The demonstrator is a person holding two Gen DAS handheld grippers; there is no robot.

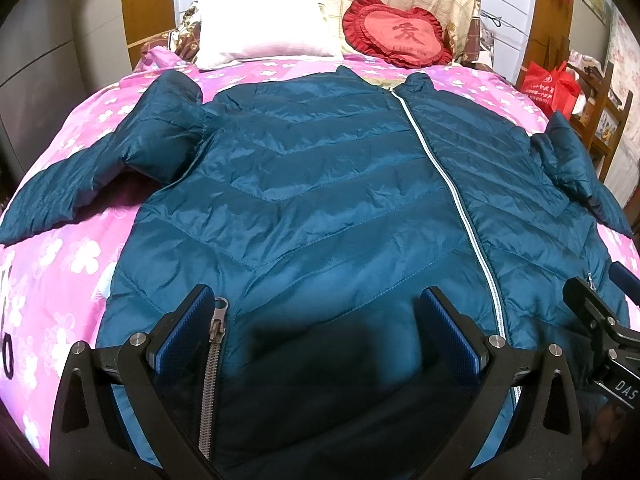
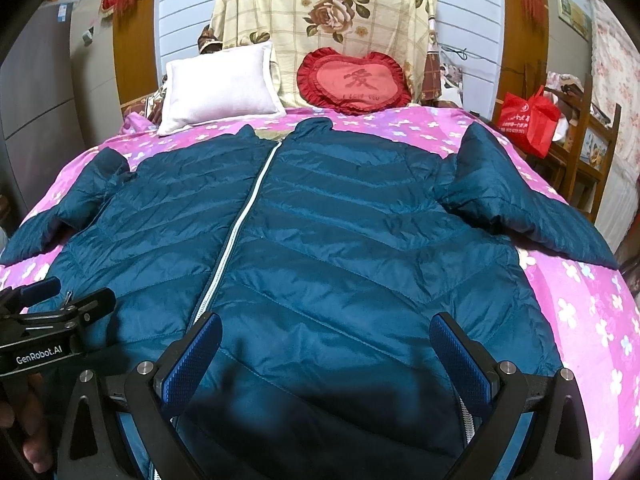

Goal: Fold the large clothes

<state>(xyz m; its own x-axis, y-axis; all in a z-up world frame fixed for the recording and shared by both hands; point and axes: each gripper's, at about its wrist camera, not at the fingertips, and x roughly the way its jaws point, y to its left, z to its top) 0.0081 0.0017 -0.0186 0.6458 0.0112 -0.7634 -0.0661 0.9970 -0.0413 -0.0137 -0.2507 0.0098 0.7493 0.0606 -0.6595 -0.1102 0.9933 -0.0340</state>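
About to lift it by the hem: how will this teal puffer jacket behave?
The jacket will probably droop floppily, since its sleeves already lie slumped. Its quilted padding suggests it is light for its bulk. The glossy shell looks slippery, so it may slide in the jaws.

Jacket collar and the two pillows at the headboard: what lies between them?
Only a strip of pink flowered bedspread, in both views; nothing lies on it between the jacket collar and the white pillow or red heart pillow.
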